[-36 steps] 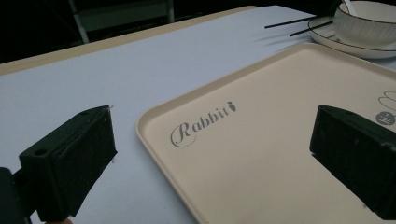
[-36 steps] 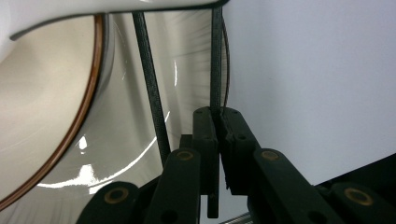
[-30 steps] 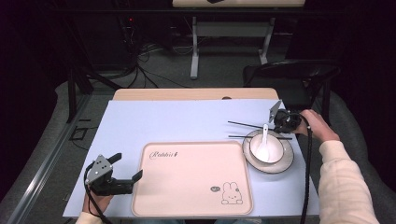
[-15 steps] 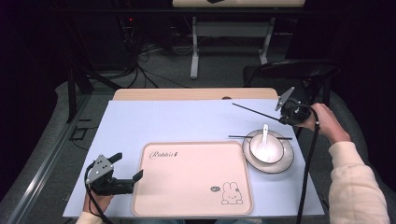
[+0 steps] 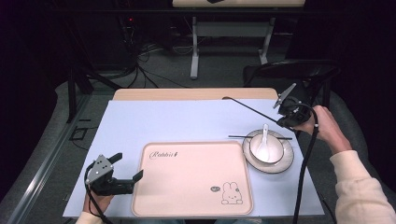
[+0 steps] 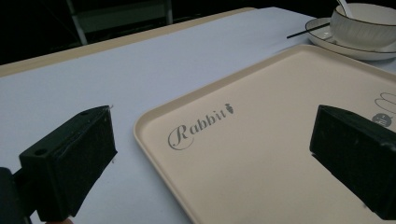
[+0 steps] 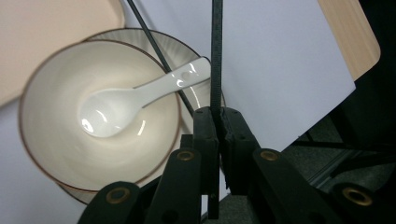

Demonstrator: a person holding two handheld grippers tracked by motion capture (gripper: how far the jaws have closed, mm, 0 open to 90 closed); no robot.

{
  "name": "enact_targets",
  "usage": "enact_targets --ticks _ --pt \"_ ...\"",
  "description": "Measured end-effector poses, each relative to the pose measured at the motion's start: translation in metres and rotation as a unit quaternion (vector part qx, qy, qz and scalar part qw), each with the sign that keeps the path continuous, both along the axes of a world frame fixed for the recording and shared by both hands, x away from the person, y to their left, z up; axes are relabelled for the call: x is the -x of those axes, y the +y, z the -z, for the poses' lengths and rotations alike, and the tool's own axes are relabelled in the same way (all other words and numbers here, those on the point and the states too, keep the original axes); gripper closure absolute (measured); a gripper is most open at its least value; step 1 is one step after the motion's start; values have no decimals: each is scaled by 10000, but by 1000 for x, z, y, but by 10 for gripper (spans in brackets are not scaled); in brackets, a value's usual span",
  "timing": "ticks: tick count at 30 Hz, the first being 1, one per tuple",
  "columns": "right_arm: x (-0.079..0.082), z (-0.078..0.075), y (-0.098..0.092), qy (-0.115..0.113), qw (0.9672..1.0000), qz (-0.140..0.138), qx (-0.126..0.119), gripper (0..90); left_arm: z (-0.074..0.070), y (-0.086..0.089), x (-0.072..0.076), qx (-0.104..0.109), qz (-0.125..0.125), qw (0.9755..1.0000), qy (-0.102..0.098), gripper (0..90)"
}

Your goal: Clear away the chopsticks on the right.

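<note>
Clamped between the jaws of the right gripper (image 5: 283,110): one black chopstick (image 5: 252,110), raised off the table near its far right corner and slanting toward the far edge; tip hard to trace against the pale cloth in the high view, lower end cut off behind the jaws in the right gripper view. Lying across the far rim of the saucer (image 5: 286,163), thin and faint: a second chopstick (image 5: 259,137). Inside the bowl (image 5: 266,150) on that saucer, a white spoon (image 5: 264,136), handle resting on the rim. Near the front left corner, just beside the left edge of the beige tray (image 5: 191,179): the left gripper (image 5: 126,168), released, jaws wide apart, nothing between them. Tray partly cut off in the left gripper view. Underneath, a light blue cloth (image 5: 187,121) over a wooden table (image 5: 187,94). Beyond, a dark room, cables on grey floor, details lost in shadow.
</note>
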State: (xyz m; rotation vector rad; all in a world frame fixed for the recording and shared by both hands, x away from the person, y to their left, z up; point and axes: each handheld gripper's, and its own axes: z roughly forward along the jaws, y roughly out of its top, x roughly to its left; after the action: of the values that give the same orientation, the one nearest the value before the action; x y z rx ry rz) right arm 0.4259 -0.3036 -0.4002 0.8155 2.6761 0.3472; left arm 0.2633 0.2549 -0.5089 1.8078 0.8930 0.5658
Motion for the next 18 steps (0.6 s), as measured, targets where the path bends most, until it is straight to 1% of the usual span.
enact_targets --ticks 1,2,4,6,8,9,11,12,13,14,15,16,17,18 --pt "0 0 0 0 10000 0 0 856 0 0 0 0 0 10000 0 0" --pt "5 -2 4 83 9999 45 -73 857 0 0 0 -1 8 10000 5 0" --pt "10 -4 8 94 9997 211 -72 856 0 0 0 6 16 10000 6 0" --pt "16 -5 13 235 9989 353 -211 857 0 0 0 7 11 10000 9 0" --pt "21 -4 18 265 9980 504 -260 856 0 0 0 14 16 10000 4 0" --pt "21 -4 18 265 9980 504 -260 856 0 0 0 14 16 10000 4 0" --pt "27 -5 22 320 9961 724 -398 857 0 -1 0 -13 18 10000 3 0" --pt "32 -5 27 440 9934 861 -624 857 0 -1 0 -7 24 10000 5 0" --pt "32 -5 27 440 9934 861 -624 857 0 -1 0 -8 25 10000 5 0" --pt "36 -6 31 428 9916 973 -740 857 0 -1 0 -10 5 10000 15 0" --pt "36 -6 31 428 9916 973 -740 857 0 -1 0 -10 5 10000 15 0" --pt "40 -5 36 513 9896 1042 -847 857 0 0 0 -12 5 10000 17 0" --pt "40 -5 36 513 9896 1042 -847 857 0 0 0 -12 5 10000 17 0" --pt "45 -3 42 615 9878 1098 -921 857 0 0 0 -10 11 10000 17 0"
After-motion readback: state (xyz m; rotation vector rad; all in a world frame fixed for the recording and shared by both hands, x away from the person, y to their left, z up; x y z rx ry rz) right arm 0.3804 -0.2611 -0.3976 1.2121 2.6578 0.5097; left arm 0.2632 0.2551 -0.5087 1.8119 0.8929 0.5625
